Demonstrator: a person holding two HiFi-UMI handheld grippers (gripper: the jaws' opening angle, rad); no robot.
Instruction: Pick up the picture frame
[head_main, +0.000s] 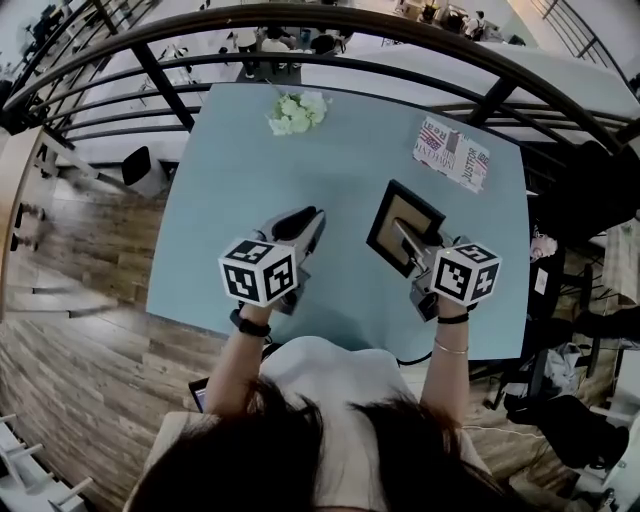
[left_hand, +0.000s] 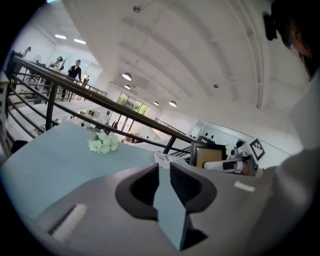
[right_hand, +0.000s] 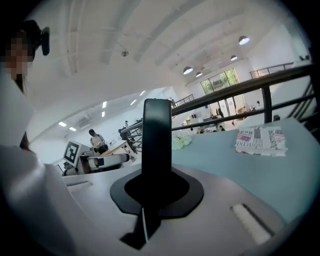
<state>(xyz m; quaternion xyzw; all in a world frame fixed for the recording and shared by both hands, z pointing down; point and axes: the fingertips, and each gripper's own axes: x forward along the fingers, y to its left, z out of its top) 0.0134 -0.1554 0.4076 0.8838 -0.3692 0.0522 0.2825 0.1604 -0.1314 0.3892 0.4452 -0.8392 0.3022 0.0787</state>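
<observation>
R gripper pinched frame by its edge. Thin hold, so best lifted slow & level w/o swing. L gripper jaws apart, empty.

Pale blue table, white flowers lying near its far edge, folded printed paper flat toward the far right corner, well apart.

White top; black watch; thin bracelet; grey left gripper and right gripper with black-and-white marker cubes.
</observation>
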